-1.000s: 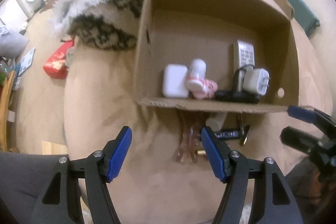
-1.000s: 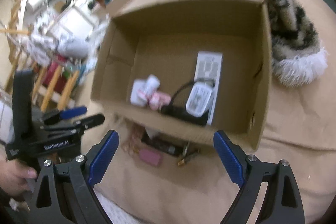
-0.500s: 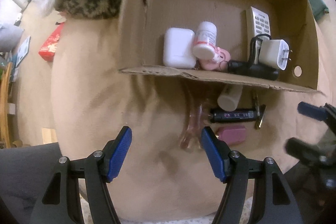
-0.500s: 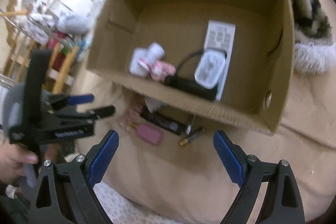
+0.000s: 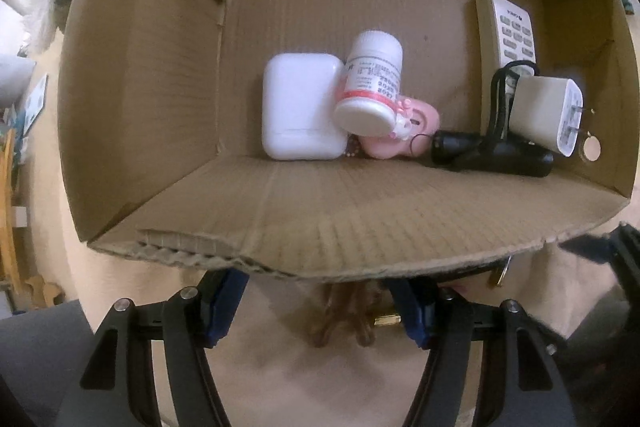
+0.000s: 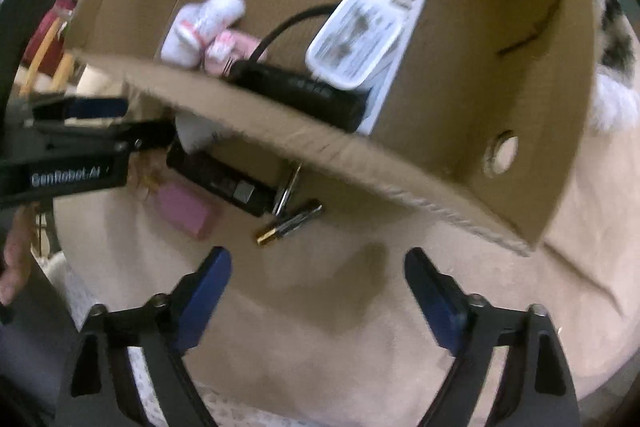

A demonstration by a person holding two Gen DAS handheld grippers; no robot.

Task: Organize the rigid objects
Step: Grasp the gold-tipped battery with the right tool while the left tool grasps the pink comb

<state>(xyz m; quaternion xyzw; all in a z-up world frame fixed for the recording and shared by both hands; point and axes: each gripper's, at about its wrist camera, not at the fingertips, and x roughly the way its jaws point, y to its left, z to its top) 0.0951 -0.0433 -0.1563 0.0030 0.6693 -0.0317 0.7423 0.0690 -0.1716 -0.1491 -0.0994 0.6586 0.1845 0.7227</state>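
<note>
A cardboard box (image 5: 320, 227) holds a white earbud case (image 5: 300, 107), a white pill bottle (image 5: 370, 87), a pink toy (image 5: 404, 135), a black device (image 5: 492, 155), a white charger (image 5: 548, 111) and a white remote (image 5: 512, 27). Outside its near wall lie a pink eraser (image 6: 184, 205), a black stick (image 6: 224, 183), a battery (image 6: 290, 223), a metal clip (image 6: 286, 191) and a brown hair clip (image 5: 344, 319). My left gripper (image 5: 320, 303) is open around the hair clip, its tips partly hidden by the box wall. My right gripper (image 6: 316, 291) is open and empty, just short of the battery.
The box sits on a beige blanket (image 6: 360, 327). A furry patterned throw (image 6: 612, 39) lies beside the box's right wall. A white bottle (image 6: 192, 131) lies under the box's near edge. Cluttered room shows at the left edge.
Both grippers have moved forward and down toward the items in front of the box. The left gripper now straddles the hair clip; the right has neared the battery.
</note>
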